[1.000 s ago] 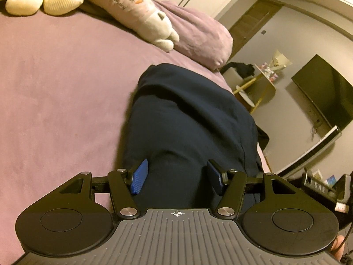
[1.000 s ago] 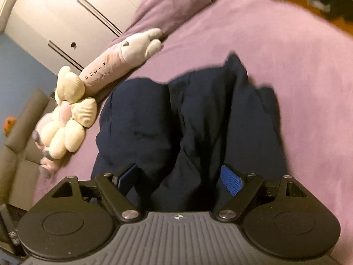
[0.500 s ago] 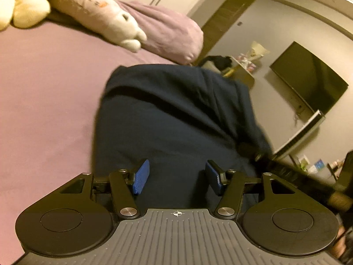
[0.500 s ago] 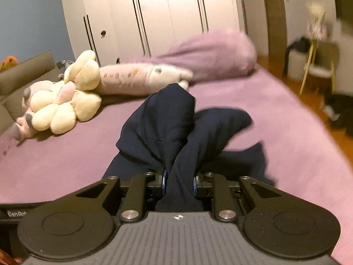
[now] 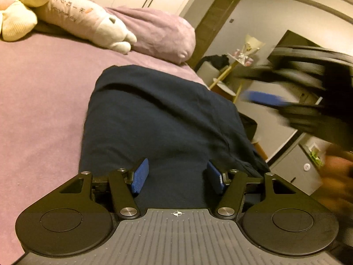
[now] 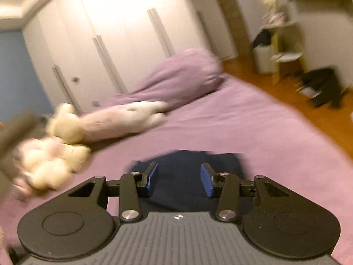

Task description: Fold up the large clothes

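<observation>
- Navy garment (image 5: 158, 119) lay folded over on the purple bed (image 5: 39, 101), running from the 6 o'clock edge of the left wrist view up toward 12, with its right-hand side near the bed's 3 o'clock edge.
- Left gripper (image 5: 177, 175) sat low over the near end of the cloth with its jaws apart and easing wider; fabric showed between the blue pads (image 5: 140, 175), but they did not pinch it.
- Right gripper (image 6: 179, 180) hung above the bed with its jaws parting, and nothing was held between them; the garment showed below, at 6 o'clock in a badly blurred view.
- One risk, in my judgement: with neither claw gripping, the top layer could slump or spring back out of its fold.
- A second risk: the side near the bed's edge could slide off toward the floor if the cloth were tugged that way.
- A third: the right gripper appeared smeared at 2 o'clock in the left view, so a fast swing could clip the left one or drag a layer askew.
- Plush toys (image 5: 83, 15) and the pillow (image 5: 161, 35) at 11 to 12 o'clock lay well apart from the cloth and posed little risk.
</observation>
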The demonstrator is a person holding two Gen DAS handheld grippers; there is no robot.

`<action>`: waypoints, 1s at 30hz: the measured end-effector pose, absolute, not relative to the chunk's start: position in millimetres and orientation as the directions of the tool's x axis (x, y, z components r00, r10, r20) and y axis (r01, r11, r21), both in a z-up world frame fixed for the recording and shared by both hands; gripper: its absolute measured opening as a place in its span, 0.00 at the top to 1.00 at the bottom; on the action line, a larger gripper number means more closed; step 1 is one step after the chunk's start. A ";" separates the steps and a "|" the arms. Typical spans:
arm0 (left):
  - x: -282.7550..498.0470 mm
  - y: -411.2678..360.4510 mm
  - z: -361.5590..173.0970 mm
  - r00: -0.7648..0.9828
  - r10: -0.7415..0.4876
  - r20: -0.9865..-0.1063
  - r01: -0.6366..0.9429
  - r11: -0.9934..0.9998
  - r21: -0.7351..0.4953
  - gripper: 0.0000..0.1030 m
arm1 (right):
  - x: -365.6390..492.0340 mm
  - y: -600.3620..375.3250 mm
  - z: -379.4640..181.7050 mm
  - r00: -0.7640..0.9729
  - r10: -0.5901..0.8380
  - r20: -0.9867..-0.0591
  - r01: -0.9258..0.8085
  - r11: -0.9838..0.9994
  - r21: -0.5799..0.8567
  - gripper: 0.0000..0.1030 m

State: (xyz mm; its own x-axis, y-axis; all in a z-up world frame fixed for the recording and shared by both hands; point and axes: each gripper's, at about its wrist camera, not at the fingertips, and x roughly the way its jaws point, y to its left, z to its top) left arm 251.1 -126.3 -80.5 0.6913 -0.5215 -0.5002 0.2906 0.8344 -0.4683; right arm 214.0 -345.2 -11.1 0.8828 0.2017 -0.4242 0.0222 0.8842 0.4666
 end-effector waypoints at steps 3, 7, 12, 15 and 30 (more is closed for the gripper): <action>247.2 -108.9 -69.8 0.714 -0.498 -0.492 0.279 0.847 -0.453 0.36 | 263.6 -332.2 -50.4 0.856 0.159 -0.492 0.074 0.904 0.421 0.73; 278.3 -107.7 -57.4 0.785 -0.381 -0.489 0.174 0.892 -0.416 0.26 | 268.6 -327.6 -108.1 0.829 -0.054 -0.557 0.167 0.974 0.155 0.90; 325.3 -149.7 -69.7 0.807 -0.316 -0.499 0.129 0.918 -0.374 0.14 | 255.9 -348.5 -124.4 0.865 -0.075 -0.497 0.203 0.957 0.209 0.90; 333.9 -167.5 -93.9 0.809 -0.269 -0.522 0.131 0.949 -0.286 0.08 | 253.6 -365.8 -139.7 0.878 -0.054 -0.476 0.199 0.945 0.260 0.90; 374.8 -165.8 -93.8 0.756 -0.189 -0.626 0.045 0.970 -0.238 0.00 | 291.4 -355.2 -130.7 0.859 -0.052 -0.510 0.183 0.960 0.210 0.89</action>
State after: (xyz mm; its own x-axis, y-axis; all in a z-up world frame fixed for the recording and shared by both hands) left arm 374.8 -165.8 -93.8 0.7563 -0.1890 -0.6263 0.0451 0.9701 -0.2383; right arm 291.4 -355.2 -130.7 0.8587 -0.0516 -0.5099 0.1825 0.9605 0.2101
